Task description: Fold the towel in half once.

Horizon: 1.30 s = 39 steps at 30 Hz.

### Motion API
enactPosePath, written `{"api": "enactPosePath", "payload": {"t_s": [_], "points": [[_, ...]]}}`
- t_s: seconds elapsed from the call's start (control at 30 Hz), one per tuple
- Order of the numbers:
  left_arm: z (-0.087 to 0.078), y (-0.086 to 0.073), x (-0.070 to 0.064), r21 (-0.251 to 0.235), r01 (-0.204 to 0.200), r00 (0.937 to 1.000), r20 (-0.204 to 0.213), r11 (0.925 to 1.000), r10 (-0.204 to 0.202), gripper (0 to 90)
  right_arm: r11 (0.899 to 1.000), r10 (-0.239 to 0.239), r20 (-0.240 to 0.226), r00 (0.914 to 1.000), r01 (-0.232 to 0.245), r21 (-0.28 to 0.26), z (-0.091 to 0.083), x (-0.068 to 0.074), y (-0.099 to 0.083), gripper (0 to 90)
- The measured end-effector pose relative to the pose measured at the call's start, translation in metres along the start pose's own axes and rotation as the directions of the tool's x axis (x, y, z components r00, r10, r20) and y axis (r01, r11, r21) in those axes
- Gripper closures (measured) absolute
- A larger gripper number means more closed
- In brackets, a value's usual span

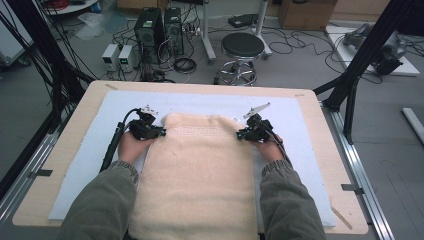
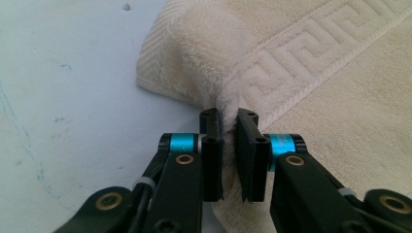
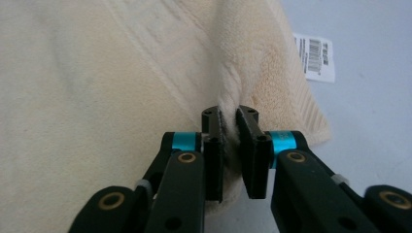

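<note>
A cream towel (image 1: 197, 170) with a woven key-pattern band lies lengthwise on the pale blue mat (image 1: 300, 120), hanging past the table's near edge. My left gripper (image 1: 159, 132) is shut on the towel's left edge near the far left corner, and a pinched fold of towel (image 2: 311, 97) stands between its jaws (image 2: 229, 127). On the opposite edge near the far right corner, my right gripper (image 1: 241, 134) is shut on a ridge of the towel (image 3: 121, 97); that gripper (image 3: 229, 125) holds cloth between both pads. A white barcode label (image 3: 316, 57) sticks out from the corner.
The mat covers a wooden table (image 1: 320, 107). Beyond the far edge stand a black stool (image 1: 242, 47), computer towers (image 1: 150, 27) and loose cables on the floor. Black frame posts (image 1: 367, 42) rise at the right. Bare mat lies on both sides of the towel.
</note>
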<state>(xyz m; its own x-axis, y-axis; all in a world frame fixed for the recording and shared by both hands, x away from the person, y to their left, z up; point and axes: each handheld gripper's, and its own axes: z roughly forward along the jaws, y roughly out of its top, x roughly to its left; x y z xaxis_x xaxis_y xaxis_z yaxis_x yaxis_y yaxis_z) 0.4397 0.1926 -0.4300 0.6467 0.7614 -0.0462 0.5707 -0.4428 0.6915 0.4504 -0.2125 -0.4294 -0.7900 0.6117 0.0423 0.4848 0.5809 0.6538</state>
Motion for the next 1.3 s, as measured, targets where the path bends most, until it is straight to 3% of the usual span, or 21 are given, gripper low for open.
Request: {"api": "enactPosePath", "payload": {"t_s": [0.2,0.3,0.43,0.53,0.77,0.87,0.97,1.2,1.3], "points": [[-0.023,0.001,0.002,-0.068,-0.017,0.9997,0.018,0.9975,0.018,83.4,0.999,-0.016,-0.053,0.9985,0.014,-0.037,-0.015,0.005,0.002,84.1],[-0.038,0.001,-0.001,-0.092,-0.045,0.9981,0.038,0.9947,0.049,83.4,0.998,-0.036,-0.08,0.9961,0.032,-0.057,-0.027,0.011,0.004,84.1],[-0.062,-0.004,-0.009,-0.161,-0.079,0.9949,0.049,0.9837,0.088,83.5,0.994,-0.062,-0.107,0.9924,0.051,-0.099,-0.05,0.022,0.005,84.1],[-0.078,-0.014,-0.017,-0.179,-0.114,0.9902,0.059,0.9772,0.127,83.5,0.988,-0.092,-0.133,0.9868,0.074,-0.135,-0.068,0.034,0.001,84.0],[-0.097,-0.053,-0.048,-0.17,-0.212,0.9725,0.06,0.9623,0.225,83.4,0.981,-0.171,-0.164,0.9716,0.152,-0.12,-0.086,0.075,-0.017,84.0],[-0.103,-0.071,-0.061,-0.173,-0.23,0.9669,0.071,0.9577,0.245,83.3,0.978,-0.194,-0.163,0.9674,0.177,-0.11,-0.091,0.092,-0.027,83.9],[-0.108,-0.087,-0.068,-0.183,-0.22,0.9661,0.095,0.9583,0.24,83.2,0.977,-0.2,-0.172,0.9645,0.183,-0.111,-0.092,0.105,-0.039,83.9],[-0.115,-0.108,-0.081,-0.132,-0.255,0.9542,0.125,0.9578,0.271,80.1,0.978,-0.198,-0.198,0.96,0.181,-0.099,-0.086,0.122,-0.066,82.0],[-0.116,-0.116,-0.082,-0.108,-0.247,0.9554,0.139,0.963,0.26,77.1,0.981,-0.185,-0.206,0.9608,0.169,-0.096,-0.084,0.125,-0.075,79.5]]}}
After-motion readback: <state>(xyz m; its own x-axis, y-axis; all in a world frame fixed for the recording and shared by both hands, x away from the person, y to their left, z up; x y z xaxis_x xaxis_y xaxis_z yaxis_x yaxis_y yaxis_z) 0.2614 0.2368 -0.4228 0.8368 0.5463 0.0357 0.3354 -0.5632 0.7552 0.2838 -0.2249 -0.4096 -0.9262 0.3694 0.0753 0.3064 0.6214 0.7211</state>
